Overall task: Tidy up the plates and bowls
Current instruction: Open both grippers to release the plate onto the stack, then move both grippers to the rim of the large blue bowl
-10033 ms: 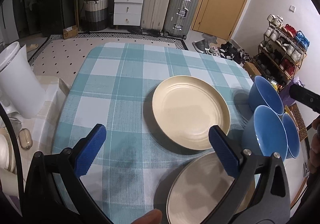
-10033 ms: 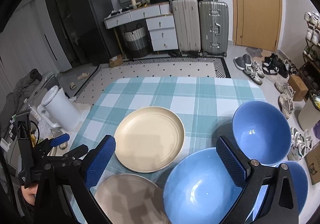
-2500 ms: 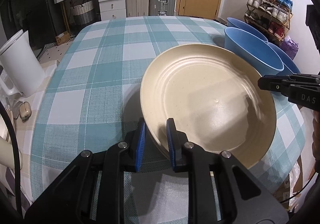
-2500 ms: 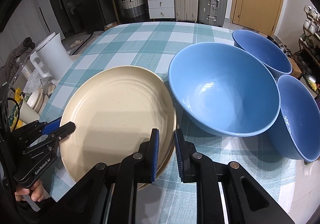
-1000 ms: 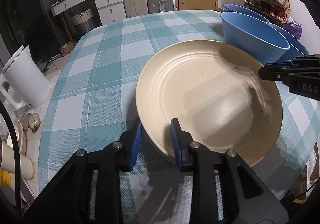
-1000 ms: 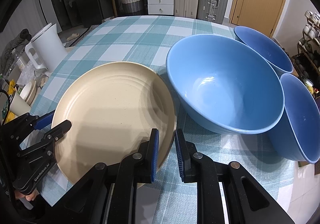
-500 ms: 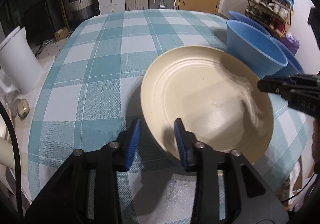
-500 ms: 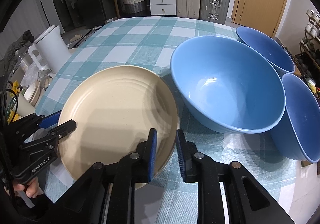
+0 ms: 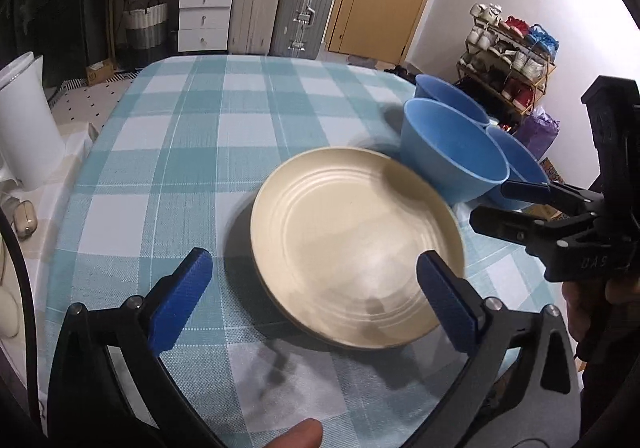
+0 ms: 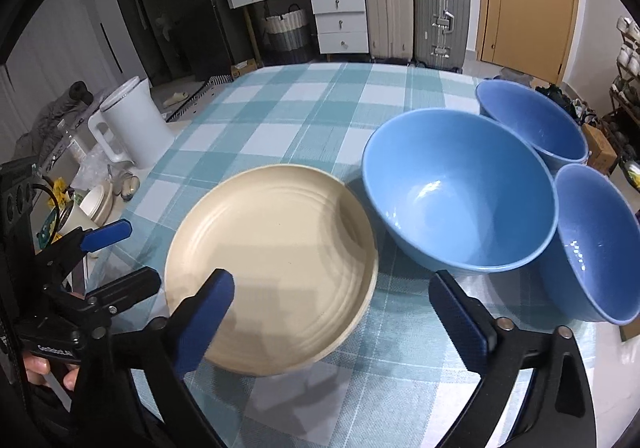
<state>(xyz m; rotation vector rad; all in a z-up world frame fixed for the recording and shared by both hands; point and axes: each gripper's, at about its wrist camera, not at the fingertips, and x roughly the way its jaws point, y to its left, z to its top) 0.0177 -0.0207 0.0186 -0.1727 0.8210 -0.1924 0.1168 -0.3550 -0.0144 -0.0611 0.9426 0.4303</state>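
Observation:
A cream plate lies flat on the checked tablecloth, with a darker rim of a second plate showing under its near edge. My left gripper hangs above the plate's near-left rim; its jaws are opening wide and the blue pads touch nothing. On the opposite side my right gripper is opening too, pads clear of the rim. Each gripper shows in the other's view: right gripper, left gripper. A large blue bowl stands right of the plate, with two smaller blue bowls beyond it.
A white kettle stands off the table's left side among cups and clutter. The bowls sit close to the table's right edge. Suitcases, drawers and a shoe rack line the room behind. A fingertip shows at the bottom.
Both grippers were shut on the cream plate's rim; now both have let go, their jaws stand wide, and both have lifted back from the plate.

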